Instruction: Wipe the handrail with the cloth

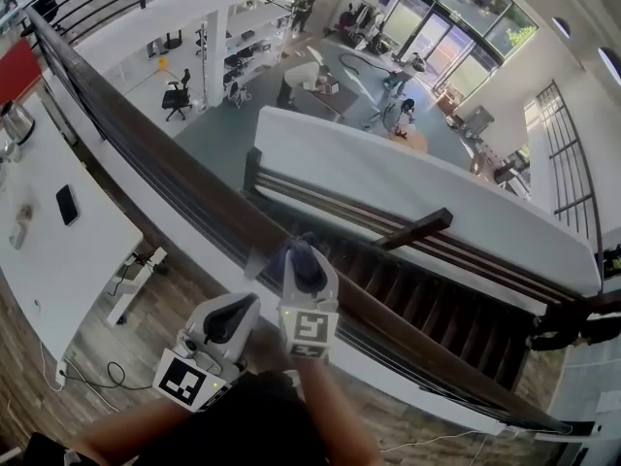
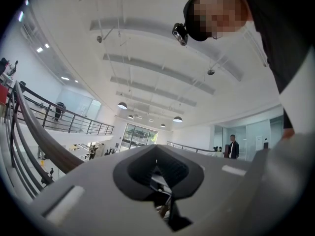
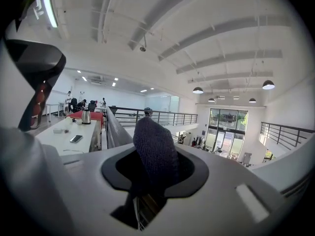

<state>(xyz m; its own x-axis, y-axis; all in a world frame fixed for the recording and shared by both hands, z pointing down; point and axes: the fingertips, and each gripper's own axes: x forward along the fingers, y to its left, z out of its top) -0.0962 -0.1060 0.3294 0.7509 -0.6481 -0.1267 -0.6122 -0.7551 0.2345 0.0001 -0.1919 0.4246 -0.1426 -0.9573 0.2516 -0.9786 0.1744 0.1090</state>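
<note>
- Left gripper (image 2: 161, 188), close to the person's body: its jaws are pressed together with nothing between them. They tilt upward towards the ceiling, just short of the rail.
- Right gripper (image 1: 305, 274), just beside the left one: its jaws are pinching a dark knitted cloth (image 1: 301, 258), which bulges out ahead of the jaw tips.
- Head view: the cloth sits on the top of the dark wooden handrail (image 1: 146, 158), directly in front of the right jaws; whether it presses down firmly I cannot tell.
- The handrail runs on ahead of the right jaws and slightly to their left.
- Left of both pairs of jaws stands a white table (image 1: 58, 260) with a phone (image 1: 67, 204) and a kettle (image 1: 16, 121).
- Beyond the rail, past the jaw tips, a staircase (image 1: 427, 289) descends to a lower floor.
</note>
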